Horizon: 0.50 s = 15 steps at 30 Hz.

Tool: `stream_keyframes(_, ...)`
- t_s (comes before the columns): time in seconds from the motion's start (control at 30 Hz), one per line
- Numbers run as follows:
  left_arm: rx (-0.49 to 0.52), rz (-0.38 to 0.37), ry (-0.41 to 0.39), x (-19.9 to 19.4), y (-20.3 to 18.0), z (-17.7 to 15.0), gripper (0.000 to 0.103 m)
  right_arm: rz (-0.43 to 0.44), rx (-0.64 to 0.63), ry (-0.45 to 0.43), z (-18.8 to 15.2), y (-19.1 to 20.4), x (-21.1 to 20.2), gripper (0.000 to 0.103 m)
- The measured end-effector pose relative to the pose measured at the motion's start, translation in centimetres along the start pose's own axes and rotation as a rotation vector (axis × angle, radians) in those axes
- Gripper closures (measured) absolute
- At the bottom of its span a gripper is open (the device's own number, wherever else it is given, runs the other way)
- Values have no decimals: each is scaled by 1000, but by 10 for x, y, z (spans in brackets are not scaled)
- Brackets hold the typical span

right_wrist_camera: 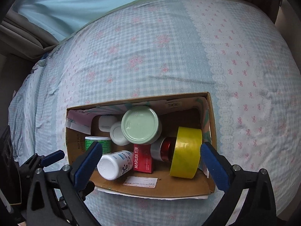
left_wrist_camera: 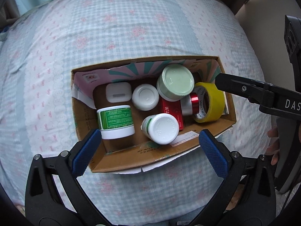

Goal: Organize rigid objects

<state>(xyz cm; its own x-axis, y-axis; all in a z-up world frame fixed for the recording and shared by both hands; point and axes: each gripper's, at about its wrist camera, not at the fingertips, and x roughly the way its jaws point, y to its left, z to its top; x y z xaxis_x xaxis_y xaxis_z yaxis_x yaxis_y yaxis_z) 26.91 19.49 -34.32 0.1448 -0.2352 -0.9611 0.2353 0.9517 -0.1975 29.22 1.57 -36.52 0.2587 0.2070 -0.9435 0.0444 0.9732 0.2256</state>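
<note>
An open cardboard box (left_wrist_camera: pixel 150 158) (right_wrist_camera: pixel 169 188) sits on the bed. It holds a green-lidded jar (left_wrist_camera: pixel 175 82) (right_wrist_camera: pixel 140 125), a yellow tape roll (left_wrist_camera: pixel 212 101) (right_wrist_camera: pixel 186 152), a red carton (left_wrist_camera: pixel 172 113) (right_wrist_camera: pixel 144 158), a red-and-silver jar (left_wrist_camera: pixel 190 102) (right_wrist_camera: pixel 162 149), a white bottle (left_wrist_camera: pixel 162 129) (right_wrist_camera: pixel 112 164), a green-labelled jar (left_wrist_camera: pixel 115 121) (right_wrist_camera: pixel 94 143), a white-lidded jar (left_wrist_camera: pixel 145 97) (right_wrist_camera: pixel 117 134) and a white earbud case (left_wrist_camera: pixel 118 94) (right_wrist_camera: pixel 106 122). My left gripper (left_wrist_camera: pixel 150 146) is open and empty over the box's near edge. My right gripper (right_wrist_camera: pixel 150 160) is open and empty above the box; one of its fingers (left_wrist_camera: pixel 240 88) shows beside the tape.
The box rests on a blue checked bedsheet with pink flowers (left_wrist_camera: pixel 131 28) (right_wrist_camera: pixel 150 56). A pale blue curtain (right_wrist_camera: pixel 94 0) hangs beyond the bed. The left gripper also shows at the left edge of the right wrist view (right_wrist_camera: pixel 49 157).
</note>
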Motion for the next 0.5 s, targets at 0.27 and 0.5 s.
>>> stream_keyframes(0.27, 2, 18, -99, -54, -7, -21, 0, -7, 6, -80, -24, 7, -50, 0)
stream_keyframes(0.5, -22, 44, -231, -129, -24, -38, 0, -16, -32, -154, -47, 18, -118, 0)
